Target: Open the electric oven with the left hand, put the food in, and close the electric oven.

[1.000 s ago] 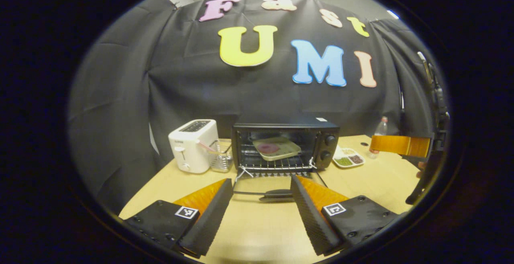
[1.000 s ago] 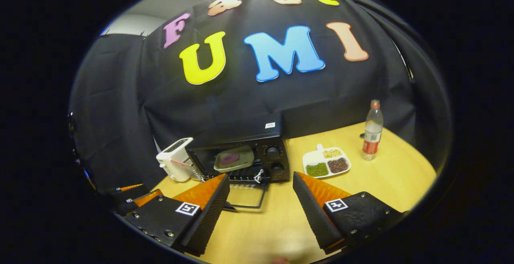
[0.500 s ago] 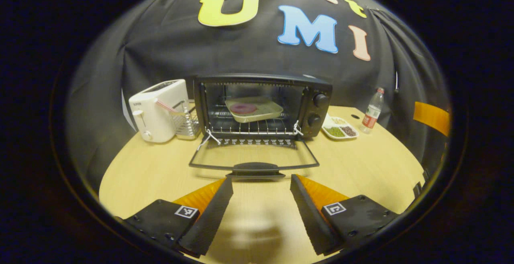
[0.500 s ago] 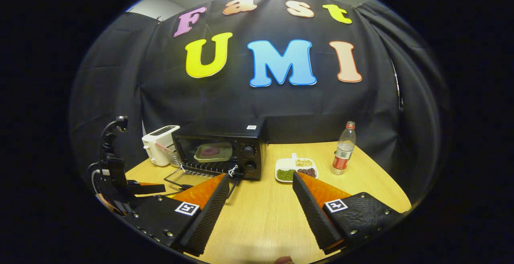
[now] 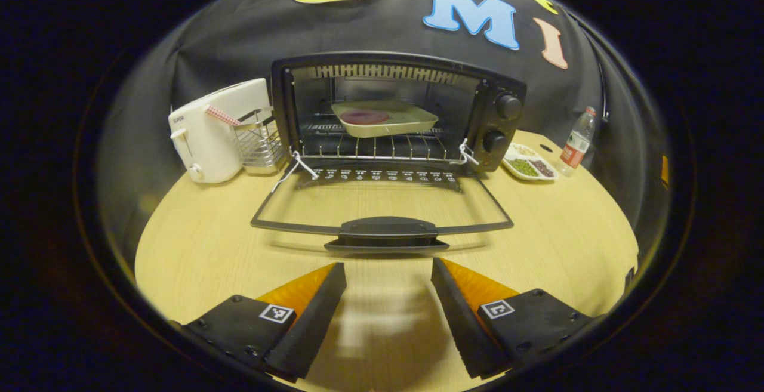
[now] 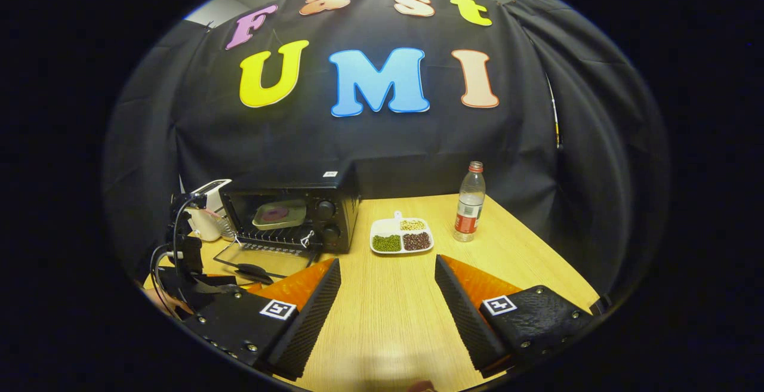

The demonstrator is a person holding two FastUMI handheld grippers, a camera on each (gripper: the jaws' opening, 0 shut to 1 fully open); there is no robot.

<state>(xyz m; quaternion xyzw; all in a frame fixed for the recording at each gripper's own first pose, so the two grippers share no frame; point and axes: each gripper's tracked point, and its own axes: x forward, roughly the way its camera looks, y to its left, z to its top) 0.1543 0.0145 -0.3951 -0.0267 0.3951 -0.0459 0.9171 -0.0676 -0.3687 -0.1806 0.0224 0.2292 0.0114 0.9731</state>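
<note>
Two grippers are showing, both with fingers apart and holding nothing.

- Left gripper (image 5: 388, 278): hovering low over the table (image 5: 197, 243), just near of the door handle (image 5: 387, 235), fingers spread to either side of the handle's line but not touching it.
- Right gripper (image 6: 388, 275): sitting well to the right of the oven, over bare tabletop, pointing toward the far wall.
- Oven (image 5: 501, 99): standing at the far side of the table, its door (image 5: 382, 201) lying fully down and flat toward the near edge.
- Tray (image 5: 385, 119): resting on the wire rack (image 5: 370, 147) inside the oven, carrying the food (image 5: 364, 117), a round reddish piece.
- Toaster (image 5: 209, 129): standing left of the oven, with a wire basket (image 5: 258, 144) between them.
- Snack plate (image 6: 401, 238) and bottle (image 6: 469, 202): sitting right of the oven, clear of the door's swing.

Step in hand, as a judgement: opening and loading are looking finished, and closing is what is remaining. The left gripper is lining up on the handle for that.

Next move is calling for the left fingers to get under or around the handle, then lift it in an arc up and away to the oven front, following the hinge at the door's far edge. The right gripper is needing only to keep away.
</note>
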